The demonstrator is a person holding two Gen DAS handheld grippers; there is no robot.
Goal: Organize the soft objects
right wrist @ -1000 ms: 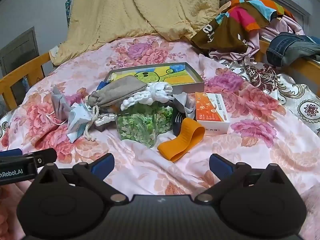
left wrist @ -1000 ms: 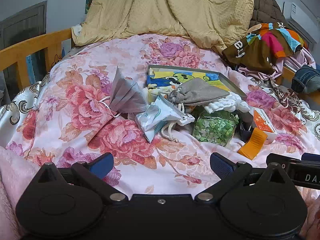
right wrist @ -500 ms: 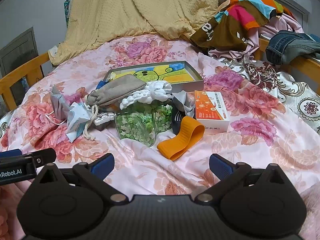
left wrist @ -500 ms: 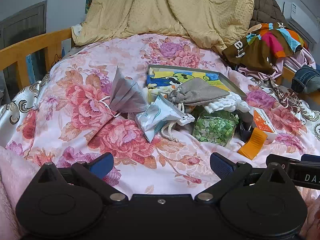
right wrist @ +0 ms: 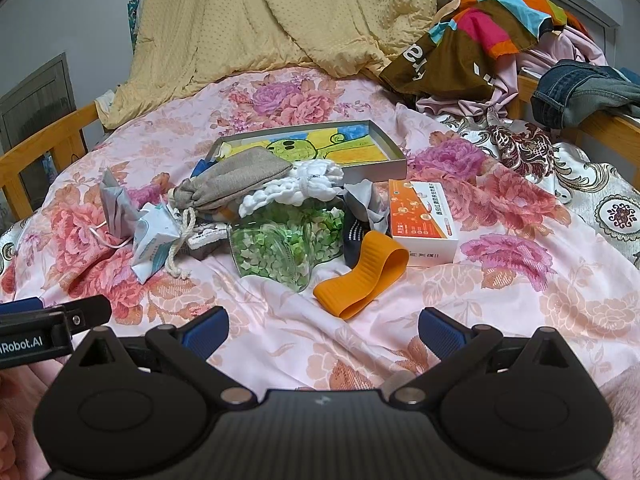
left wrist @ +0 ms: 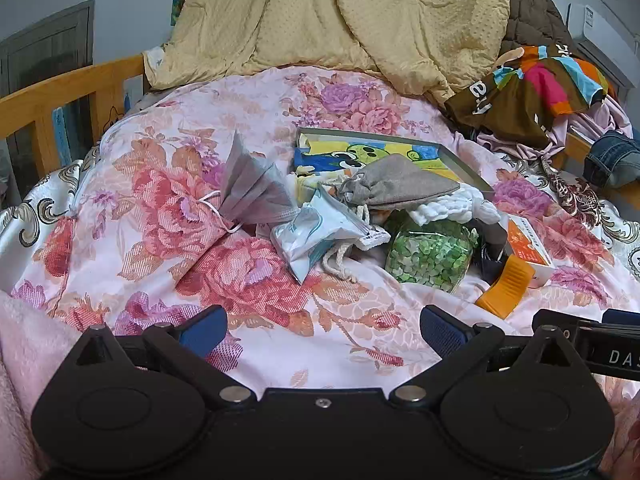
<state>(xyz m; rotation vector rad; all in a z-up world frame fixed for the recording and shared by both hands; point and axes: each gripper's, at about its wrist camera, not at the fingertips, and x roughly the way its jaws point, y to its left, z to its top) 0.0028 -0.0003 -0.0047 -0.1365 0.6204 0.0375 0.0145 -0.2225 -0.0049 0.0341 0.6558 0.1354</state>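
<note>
Floral pink bedspread (right wrist: 460,304) with a heap of soft stuff mid-bed: grey drawstring pouch (right wrist: 236,178) lying on a white knitted piece (right wrist: 296,188), grey face mask (left wrist: 256,190) off to the left, orange band (right wrist: 360,274) nearest you. Your left gripper (left wrist: 322,326) and right gripper (right wrist: 322,326) both hover short of the pile, jaws spread wide, holding nothing.

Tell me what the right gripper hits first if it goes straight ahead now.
Probably the orange silicone band, lying just ahead of the open right gripper, with the green jar beside it; depth is uncertain.
</note>
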